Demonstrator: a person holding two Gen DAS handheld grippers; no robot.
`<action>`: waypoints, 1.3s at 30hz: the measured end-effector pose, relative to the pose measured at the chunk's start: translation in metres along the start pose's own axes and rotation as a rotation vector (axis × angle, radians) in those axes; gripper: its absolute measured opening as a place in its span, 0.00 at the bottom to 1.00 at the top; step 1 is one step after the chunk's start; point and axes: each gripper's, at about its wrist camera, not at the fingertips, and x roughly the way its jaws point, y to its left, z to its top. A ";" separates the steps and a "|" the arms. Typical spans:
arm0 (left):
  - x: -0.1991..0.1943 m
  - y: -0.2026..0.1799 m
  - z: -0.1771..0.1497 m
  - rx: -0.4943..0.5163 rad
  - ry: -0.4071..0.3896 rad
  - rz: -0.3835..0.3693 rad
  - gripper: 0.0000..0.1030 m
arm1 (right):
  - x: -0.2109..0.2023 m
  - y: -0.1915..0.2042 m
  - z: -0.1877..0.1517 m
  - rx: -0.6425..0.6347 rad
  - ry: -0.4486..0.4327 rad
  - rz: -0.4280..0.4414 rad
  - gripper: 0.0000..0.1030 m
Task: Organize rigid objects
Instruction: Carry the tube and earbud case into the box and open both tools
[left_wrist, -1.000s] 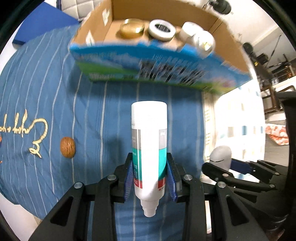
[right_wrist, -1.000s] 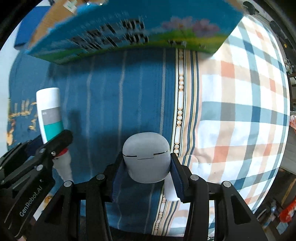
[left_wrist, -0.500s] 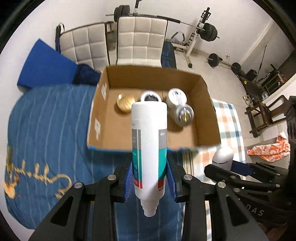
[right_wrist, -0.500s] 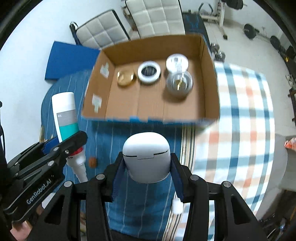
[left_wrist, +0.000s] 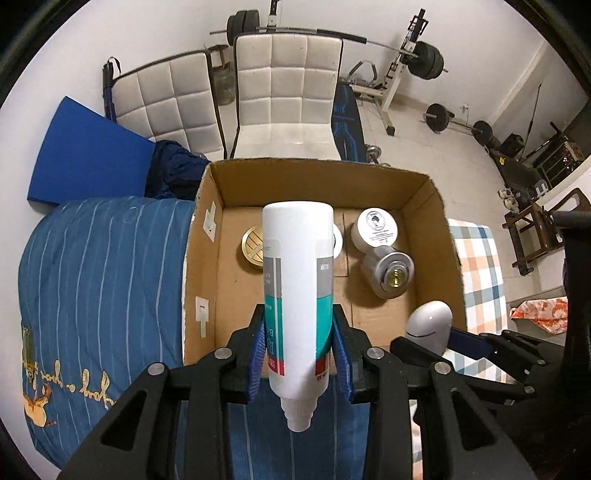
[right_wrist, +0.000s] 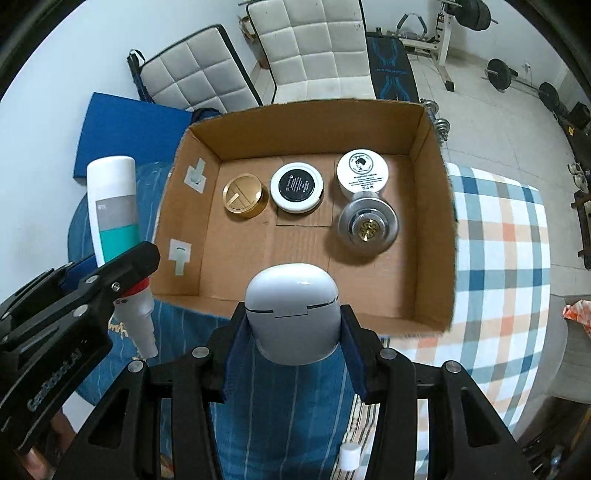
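Observation:
My left gripper (left_wrist: 299, 350) is shut on a white bottle (left_wrist: 297, 273) with a grey and teal label, cap end toward the camera. It hangs over the near left part of an open cardboard box (left_wrist: 424, 192). My right gripper (right_wrist: 291, 332) is shut on a white egg-shaped case (right_wrist: 291, 310), just above the box's (right_wrist: 436, 221) near wall. In the box lie a gold tin (right_wrist: 244, 196), a black-topped white tin (right_wrist: 297, 187), a white jar (right_wrist: 362, 170) and a metal puck (right_wrist: 369, 226). The bottle (right_wrist: 114, 206) and left gripper (right_wrist: 122, 269) show at the left of the right wrist view.
The box rests on a bed with a blue striped cover (left_wrist: 96, 280) at left and a plaid sheet (right_wrist: 506, 251) at right. A small white cap (right_wrist: 349, 456) lies on the bed below my right gripper. White padded chairs (left_wrist: 288, 92) and weights stand behind.
Both grippers rose and moved forward with their objects, from low over the bed before the box to above its near edge. The box's inside has come into full view.

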 end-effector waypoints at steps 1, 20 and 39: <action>0.005 0.001 0.002 -0.002 0.009 0.002 0.29 | 0.005 0.000 0.004 0.004 0.003 0.001 0.48; 0.166 0.043 0.021 -0.094 0.380 -0.018 0.29 | 0.143 -0.008 0.048 0.034 0.173 -0.027 0.48; 0.203 0.053 0.008 -0.091 0.501 -0.012 0.29 | 0.204 -0.009 0.056 0.037 0.289 -0.091 0.49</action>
